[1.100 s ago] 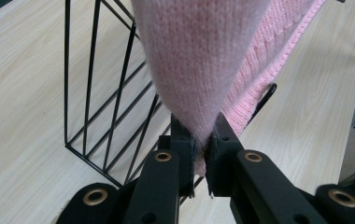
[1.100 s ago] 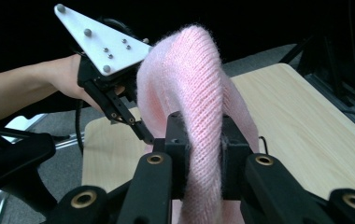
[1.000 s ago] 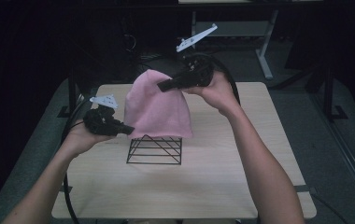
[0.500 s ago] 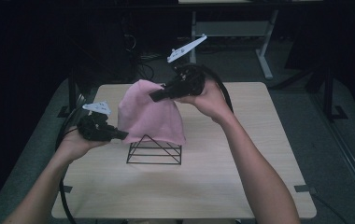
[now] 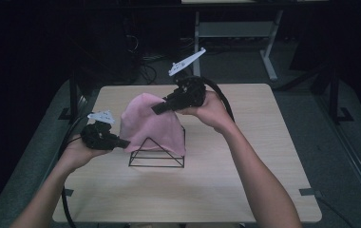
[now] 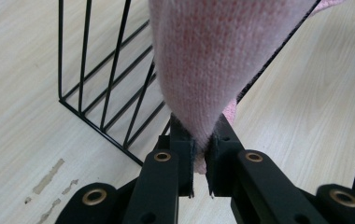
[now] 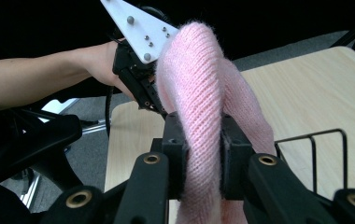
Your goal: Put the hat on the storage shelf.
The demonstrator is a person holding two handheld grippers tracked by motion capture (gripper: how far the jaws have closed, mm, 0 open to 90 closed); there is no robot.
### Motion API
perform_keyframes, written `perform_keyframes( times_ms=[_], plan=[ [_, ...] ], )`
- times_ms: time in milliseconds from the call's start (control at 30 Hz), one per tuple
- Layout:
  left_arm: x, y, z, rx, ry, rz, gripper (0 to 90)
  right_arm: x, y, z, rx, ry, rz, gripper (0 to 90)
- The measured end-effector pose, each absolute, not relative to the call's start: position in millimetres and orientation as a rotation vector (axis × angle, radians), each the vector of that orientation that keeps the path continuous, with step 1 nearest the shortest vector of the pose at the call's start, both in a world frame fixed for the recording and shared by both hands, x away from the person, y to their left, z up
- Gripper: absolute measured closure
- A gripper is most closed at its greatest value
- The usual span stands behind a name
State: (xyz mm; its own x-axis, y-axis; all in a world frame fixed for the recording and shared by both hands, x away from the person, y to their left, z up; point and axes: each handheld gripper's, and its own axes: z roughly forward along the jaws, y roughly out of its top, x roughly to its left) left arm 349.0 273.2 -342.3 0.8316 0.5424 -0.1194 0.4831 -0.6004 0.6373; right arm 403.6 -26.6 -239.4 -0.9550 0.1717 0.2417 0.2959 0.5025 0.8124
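Observation:
A pink knitted cloth (image 5: 154, 124) hangs draped over a black wire rack (image 5: 157, 160) on the wooden table (image 5: 245, 185). My left gripper (image 5: 124, 142) is shut on the cloth's lower left edge, beside the rack's left end. In the left gripper view the knit (image 6: 213, 60) is pinched between the pads of my left gripper (image 6: 200, 148), with the rack's bars (image 6: 105, 93) just behind. My right gripper (image 5: 157, 108) is shut on the cloth's top. In the right gripper view a thick fold (image 7: 203, 93) is clamped in my right gripper (image 7: 202, 142), and a corner of the rack (image 7: 327, 135) shows at the right.
Past the table's far edge stand a metal desk frame (image 5: 269, 52) and cables on a dark floor. A dark post (image 5: 73, 95) stands off the table's left side. The table's bare wood spreads in front of and to the right of the rack.
Both hands have sunk with the cloth. The right gripper came down and a little left, and the cloth now lies lower over the rack, covering more of it.

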Motion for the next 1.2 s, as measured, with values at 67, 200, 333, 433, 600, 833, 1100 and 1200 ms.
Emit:
perform_keyframes(
  times_ms=[67,200,333,433,600,833,1100,1200],
  plan=[
    [349.0,273.7,-344.7,2.336,0.742,0.114,83.1,404.4,-26.4,-244.1,-0.404,-2.610,-1.448,75.5],
    [348.2,273.3,-349.6,2.334,0.750,0.108,83.1,405.1,-27.1,-250.9,-0.415,-2.601,-1.432,75.2],
    [348.0,272.7,-356.5,2.355,0.753,0.111,83.0,405.8,-27.6,-263.4,-0.426,-2.584,-1.405,74.4],
    [349.0,272.7,-365.6,2.373,0.760,0.097,82.9,405.9,-27.7,-272.0,-0.431,-2.582,-1.382,73.9],
    [350.7,272.0,-373.0,2.392,0.769,0.094,82.7,404.8,-26.8,-283.0,-0.432,-2.578,-1.353,74.1],
    [352.9,266.8,-385.9,2.452,0.772,0.100,82.5,402.7,-23.4,-297.3,-0.439,-2.587,-1.300,71.5],
    [355.0,264.6,-398.3,2.487,0.775,0.095,82.6,399.8,-28.9,-304.0,-0.466,-2.565,-1.297,61.3],
    [356.0,264.7,-398.3,2.493,0.773,0.097,82.7,400.0,-30.9,-302.7,-0.464,-2.560,-1.310,63.5]
  ],
)
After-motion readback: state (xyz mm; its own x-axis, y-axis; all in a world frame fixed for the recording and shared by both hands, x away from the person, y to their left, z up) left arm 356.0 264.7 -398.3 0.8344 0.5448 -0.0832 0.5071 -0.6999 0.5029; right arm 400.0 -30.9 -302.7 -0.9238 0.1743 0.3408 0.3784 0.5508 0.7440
